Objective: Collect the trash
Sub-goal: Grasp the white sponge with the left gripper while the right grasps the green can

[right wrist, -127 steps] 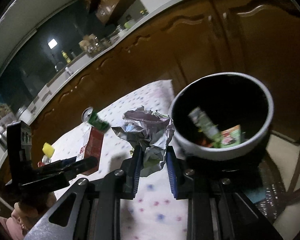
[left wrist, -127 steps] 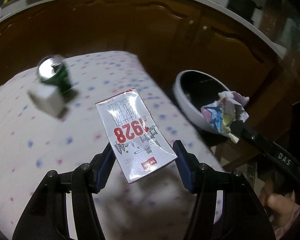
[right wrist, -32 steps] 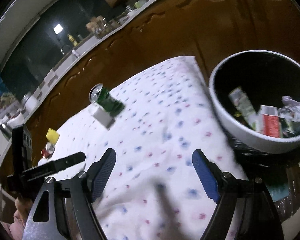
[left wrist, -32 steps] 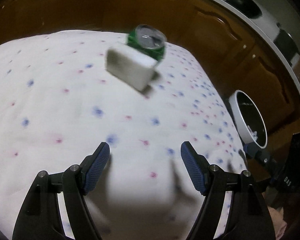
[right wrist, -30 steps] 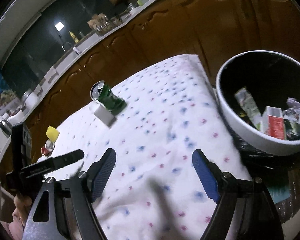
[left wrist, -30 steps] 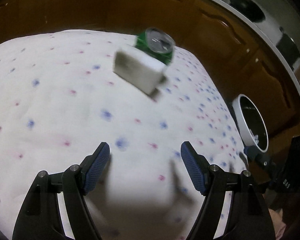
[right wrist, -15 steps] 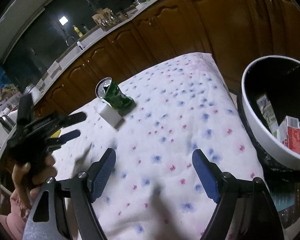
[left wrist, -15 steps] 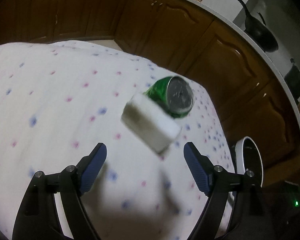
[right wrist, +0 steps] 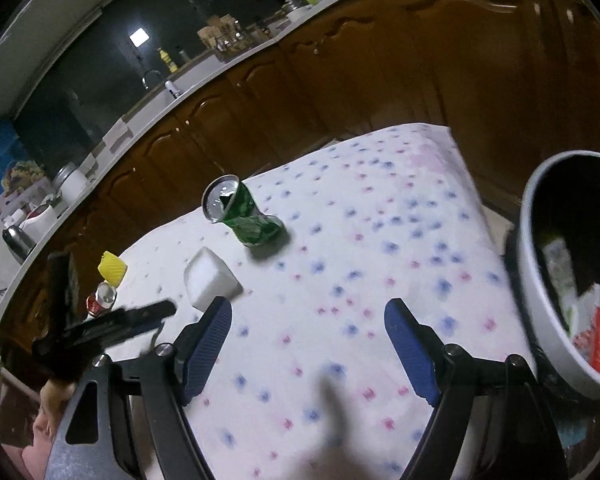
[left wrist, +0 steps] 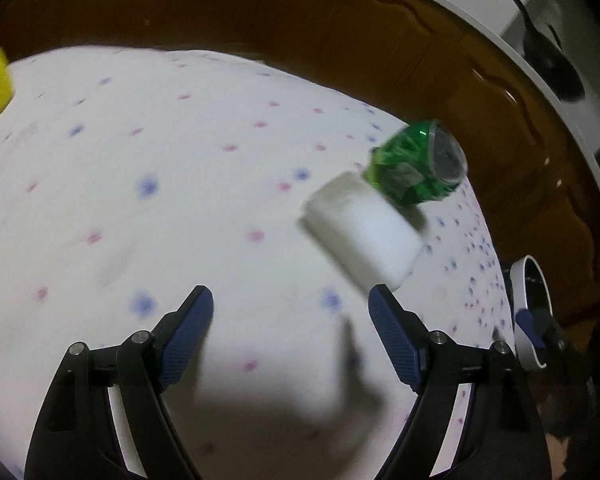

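Blue-padded jaws of the left gripper (left wrist: 290, 328) stand wide apart and hold nothing, pointing down at a white cloth (left wrist: 140, 208) dotted with pink and blue flowers. Just beyond its right-hand finger, ahead and to the right, lies a white block (left wrist: 362, 232), blurred, so whether it is foam or a small box cannot be told. The block's long axis runs diagonally away from the finger toward the upper left. Touching or nearly touching the block's far end is a crushed green can (left wrist: 414, 174), tipped on its side with its silver top facing right. Far right of the tool, only the white rim of the trash bin (left wrist: 530, 312) shows.

The right gripper (right wrist: 308, 344) is likewise spread wide and empty. From it the same white block (right wrist: 212, 278) sits just past its left-hand finger, and the can (right wrist: 244, 214) farther ahead and left. The left hand looks nearer to both pieces, judging by how close its finger sits to the block.

Only the right view looks into the bin (right wrist: 540, 300), close on that tool's right, where cartons and wrappers already lie. It also shows the left gripper (right wrist: 140, 316) from the side, plus a yellow object (right wrist: 113, 267) and a small red-and-silver item (right wrist: 101, 299) at the cloth's far left edge.
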`<state>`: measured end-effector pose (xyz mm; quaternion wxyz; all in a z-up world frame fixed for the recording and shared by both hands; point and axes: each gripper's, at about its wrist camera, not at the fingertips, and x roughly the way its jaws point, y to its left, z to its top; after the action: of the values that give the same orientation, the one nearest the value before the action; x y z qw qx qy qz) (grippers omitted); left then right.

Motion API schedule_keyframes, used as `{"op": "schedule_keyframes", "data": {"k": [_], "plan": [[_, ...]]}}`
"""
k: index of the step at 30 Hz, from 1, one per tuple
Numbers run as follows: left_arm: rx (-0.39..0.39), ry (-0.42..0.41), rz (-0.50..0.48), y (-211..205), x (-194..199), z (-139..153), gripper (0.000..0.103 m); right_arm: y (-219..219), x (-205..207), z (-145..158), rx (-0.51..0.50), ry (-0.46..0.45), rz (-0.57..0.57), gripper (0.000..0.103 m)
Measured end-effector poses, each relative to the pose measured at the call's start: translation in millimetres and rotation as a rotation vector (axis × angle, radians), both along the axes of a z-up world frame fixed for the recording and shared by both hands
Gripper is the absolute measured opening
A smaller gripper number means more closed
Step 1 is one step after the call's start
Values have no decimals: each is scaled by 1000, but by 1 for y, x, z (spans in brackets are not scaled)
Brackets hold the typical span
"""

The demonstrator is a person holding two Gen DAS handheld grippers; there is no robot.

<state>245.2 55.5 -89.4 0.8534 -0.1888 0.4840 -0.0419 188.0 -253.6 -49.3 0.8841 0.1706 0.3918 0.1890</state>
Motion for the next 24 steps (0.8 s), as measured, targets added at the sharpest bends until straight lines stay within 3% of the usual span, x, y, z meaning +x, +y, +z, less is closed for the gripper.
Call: {"op": "schedule_keyframes", "data": {"k": [8, 14, 15, 16, 17, 19, 24], "plan": [[-37, 3, 42, 13, -4, 1, 82, 51, 53, 15, 58, -48, 65, 81], [-26, 30, 26, 8, -13, -7, 82, 114, 101, 29, -46, -121, 146, 78], [-25, 33, 22, 7, -12, -7, 82, 125, 107, 27, -104, -130, 151, 78], [-23, 35, 20, 7, -13, -6, 82, 130, 110, 24, -138, -125, 158, 72], [-24, 34, 19, 7, -13, -6, 82, 132, 111, 21, -156, -119, 161, 57], [-29, 34, 22, 8, -12, -6, 82, 127, 109, 13, -173, -91, 170, 40], [-33, 30, 26, 7, -9, -6, 82, 87, 81, -6, -155, -36, 153, 30]]}}
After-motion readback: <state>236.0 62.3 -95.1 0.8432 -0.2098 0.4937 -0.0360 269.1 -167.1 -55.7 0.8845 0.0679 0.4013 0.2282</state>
